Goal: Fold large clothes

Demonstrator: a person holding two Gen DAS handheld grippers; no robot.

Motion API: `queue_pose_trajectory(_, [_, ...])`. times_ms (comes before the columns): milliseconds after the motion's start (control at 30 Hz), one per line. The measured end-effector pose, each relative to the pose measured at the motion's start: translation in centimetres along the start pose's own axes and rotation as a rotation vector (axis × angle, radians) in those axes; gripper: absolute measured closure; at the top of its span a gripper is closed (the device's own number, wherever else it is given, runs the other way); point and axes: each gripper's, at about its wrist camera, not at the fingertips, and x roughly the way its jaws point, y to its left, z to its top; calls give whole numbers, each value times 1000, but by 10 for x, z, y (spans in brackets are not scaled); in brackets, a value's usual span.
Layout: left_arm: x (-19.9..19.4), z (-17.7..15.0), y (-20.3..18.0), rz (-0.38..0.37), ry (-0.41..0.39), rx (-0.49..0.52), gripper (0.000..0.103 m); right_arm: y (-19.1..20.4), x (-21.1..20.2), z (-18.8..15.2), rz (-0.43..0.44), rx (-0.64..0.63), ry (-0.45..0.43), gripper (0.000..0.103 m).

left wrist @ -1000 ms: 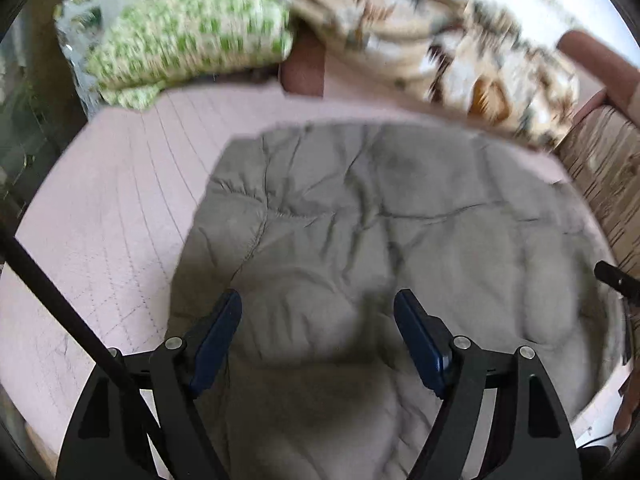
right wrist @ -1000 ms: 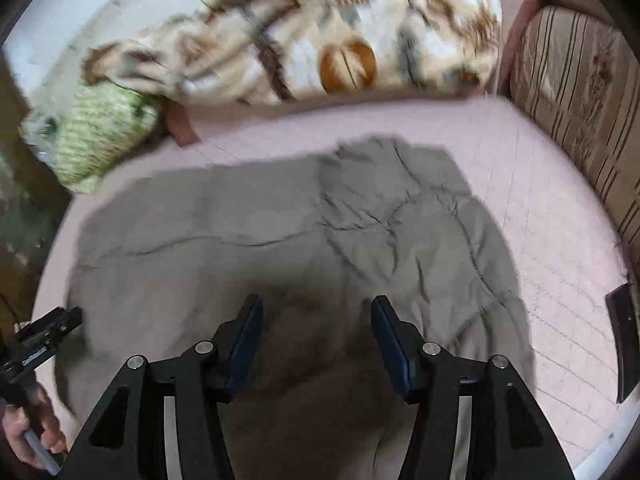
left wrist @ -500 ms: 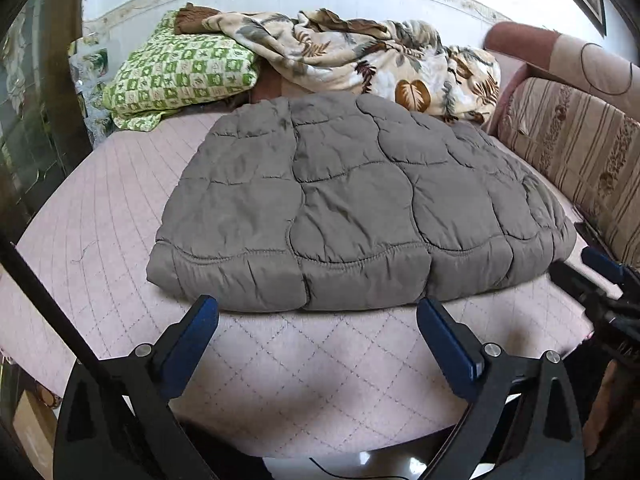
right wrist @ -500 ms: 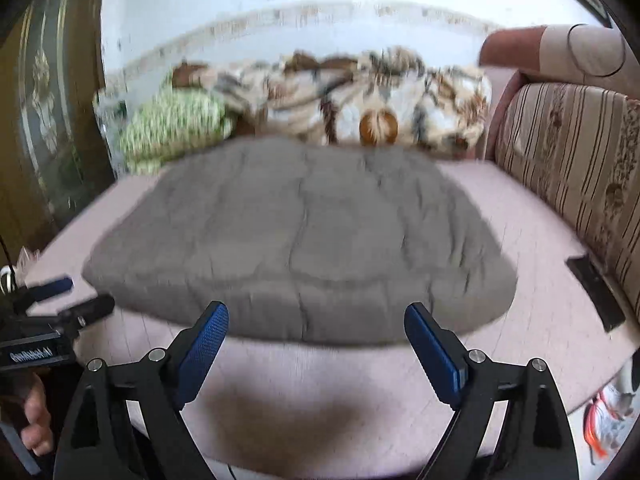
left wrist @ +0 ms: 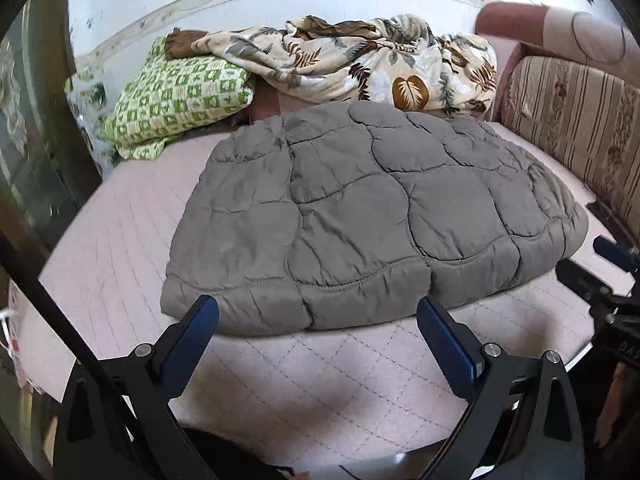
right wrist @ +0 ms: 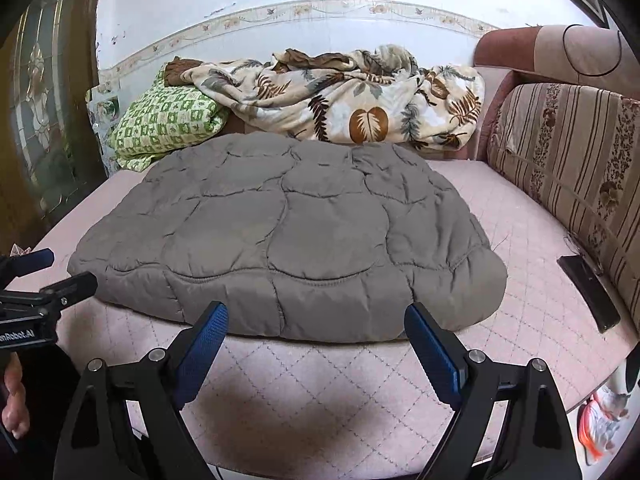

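A grey quilted padded garment (left wrist: 360, 216) lies folded flat on the pink quilted bed (left wrist: 320, 400); it also fills the middle of the right wrist view (right wrist: 304, 232). My left gripper (left wrist: 318, 316) hangs open just in front of its near edge, nothing between the blue pads. My right gripper (right wrist: 316, 322) is open too, at the near edge of the garment, holding nothing. The right gripper shows at the right rim of the left wrist view (left wrist: 600, 268), and the left gripper at the left rim of the right wrist view (right wrist: 40, 276).
A green checked pillow (left wrist: 180, 96) and a leaf-print blanket (left wrist: 360, 64) lie along the far wall. A striped sofa back (right wrist: 568, 168) bounds the right side. A dark flat object (right wrist: 588, 292) rests by it. A shoe (right wrist: 600, 424) lies on the floor.
Both grippers let go of the grey garment, opened wide and drew back toward the bed's near edge. The garment now lies flat and folded on the bed.
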Motion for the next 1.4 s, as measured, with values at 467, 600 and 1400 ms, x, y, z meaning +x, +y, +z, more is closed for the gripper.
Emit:
queue_pose_trajectory(467, [31,-12,10,-29,91,-54,4,-14,23,-4,3,93,16,10])
queue_pose_trajectory(600, [37,-13,10,11,95,-43,4,-11,26,-5,-4,79,14,10])
queue_pose_trajectory(1400, [42,-12,20,71,123,-34,4,7,25,2,10,42,-13,10])
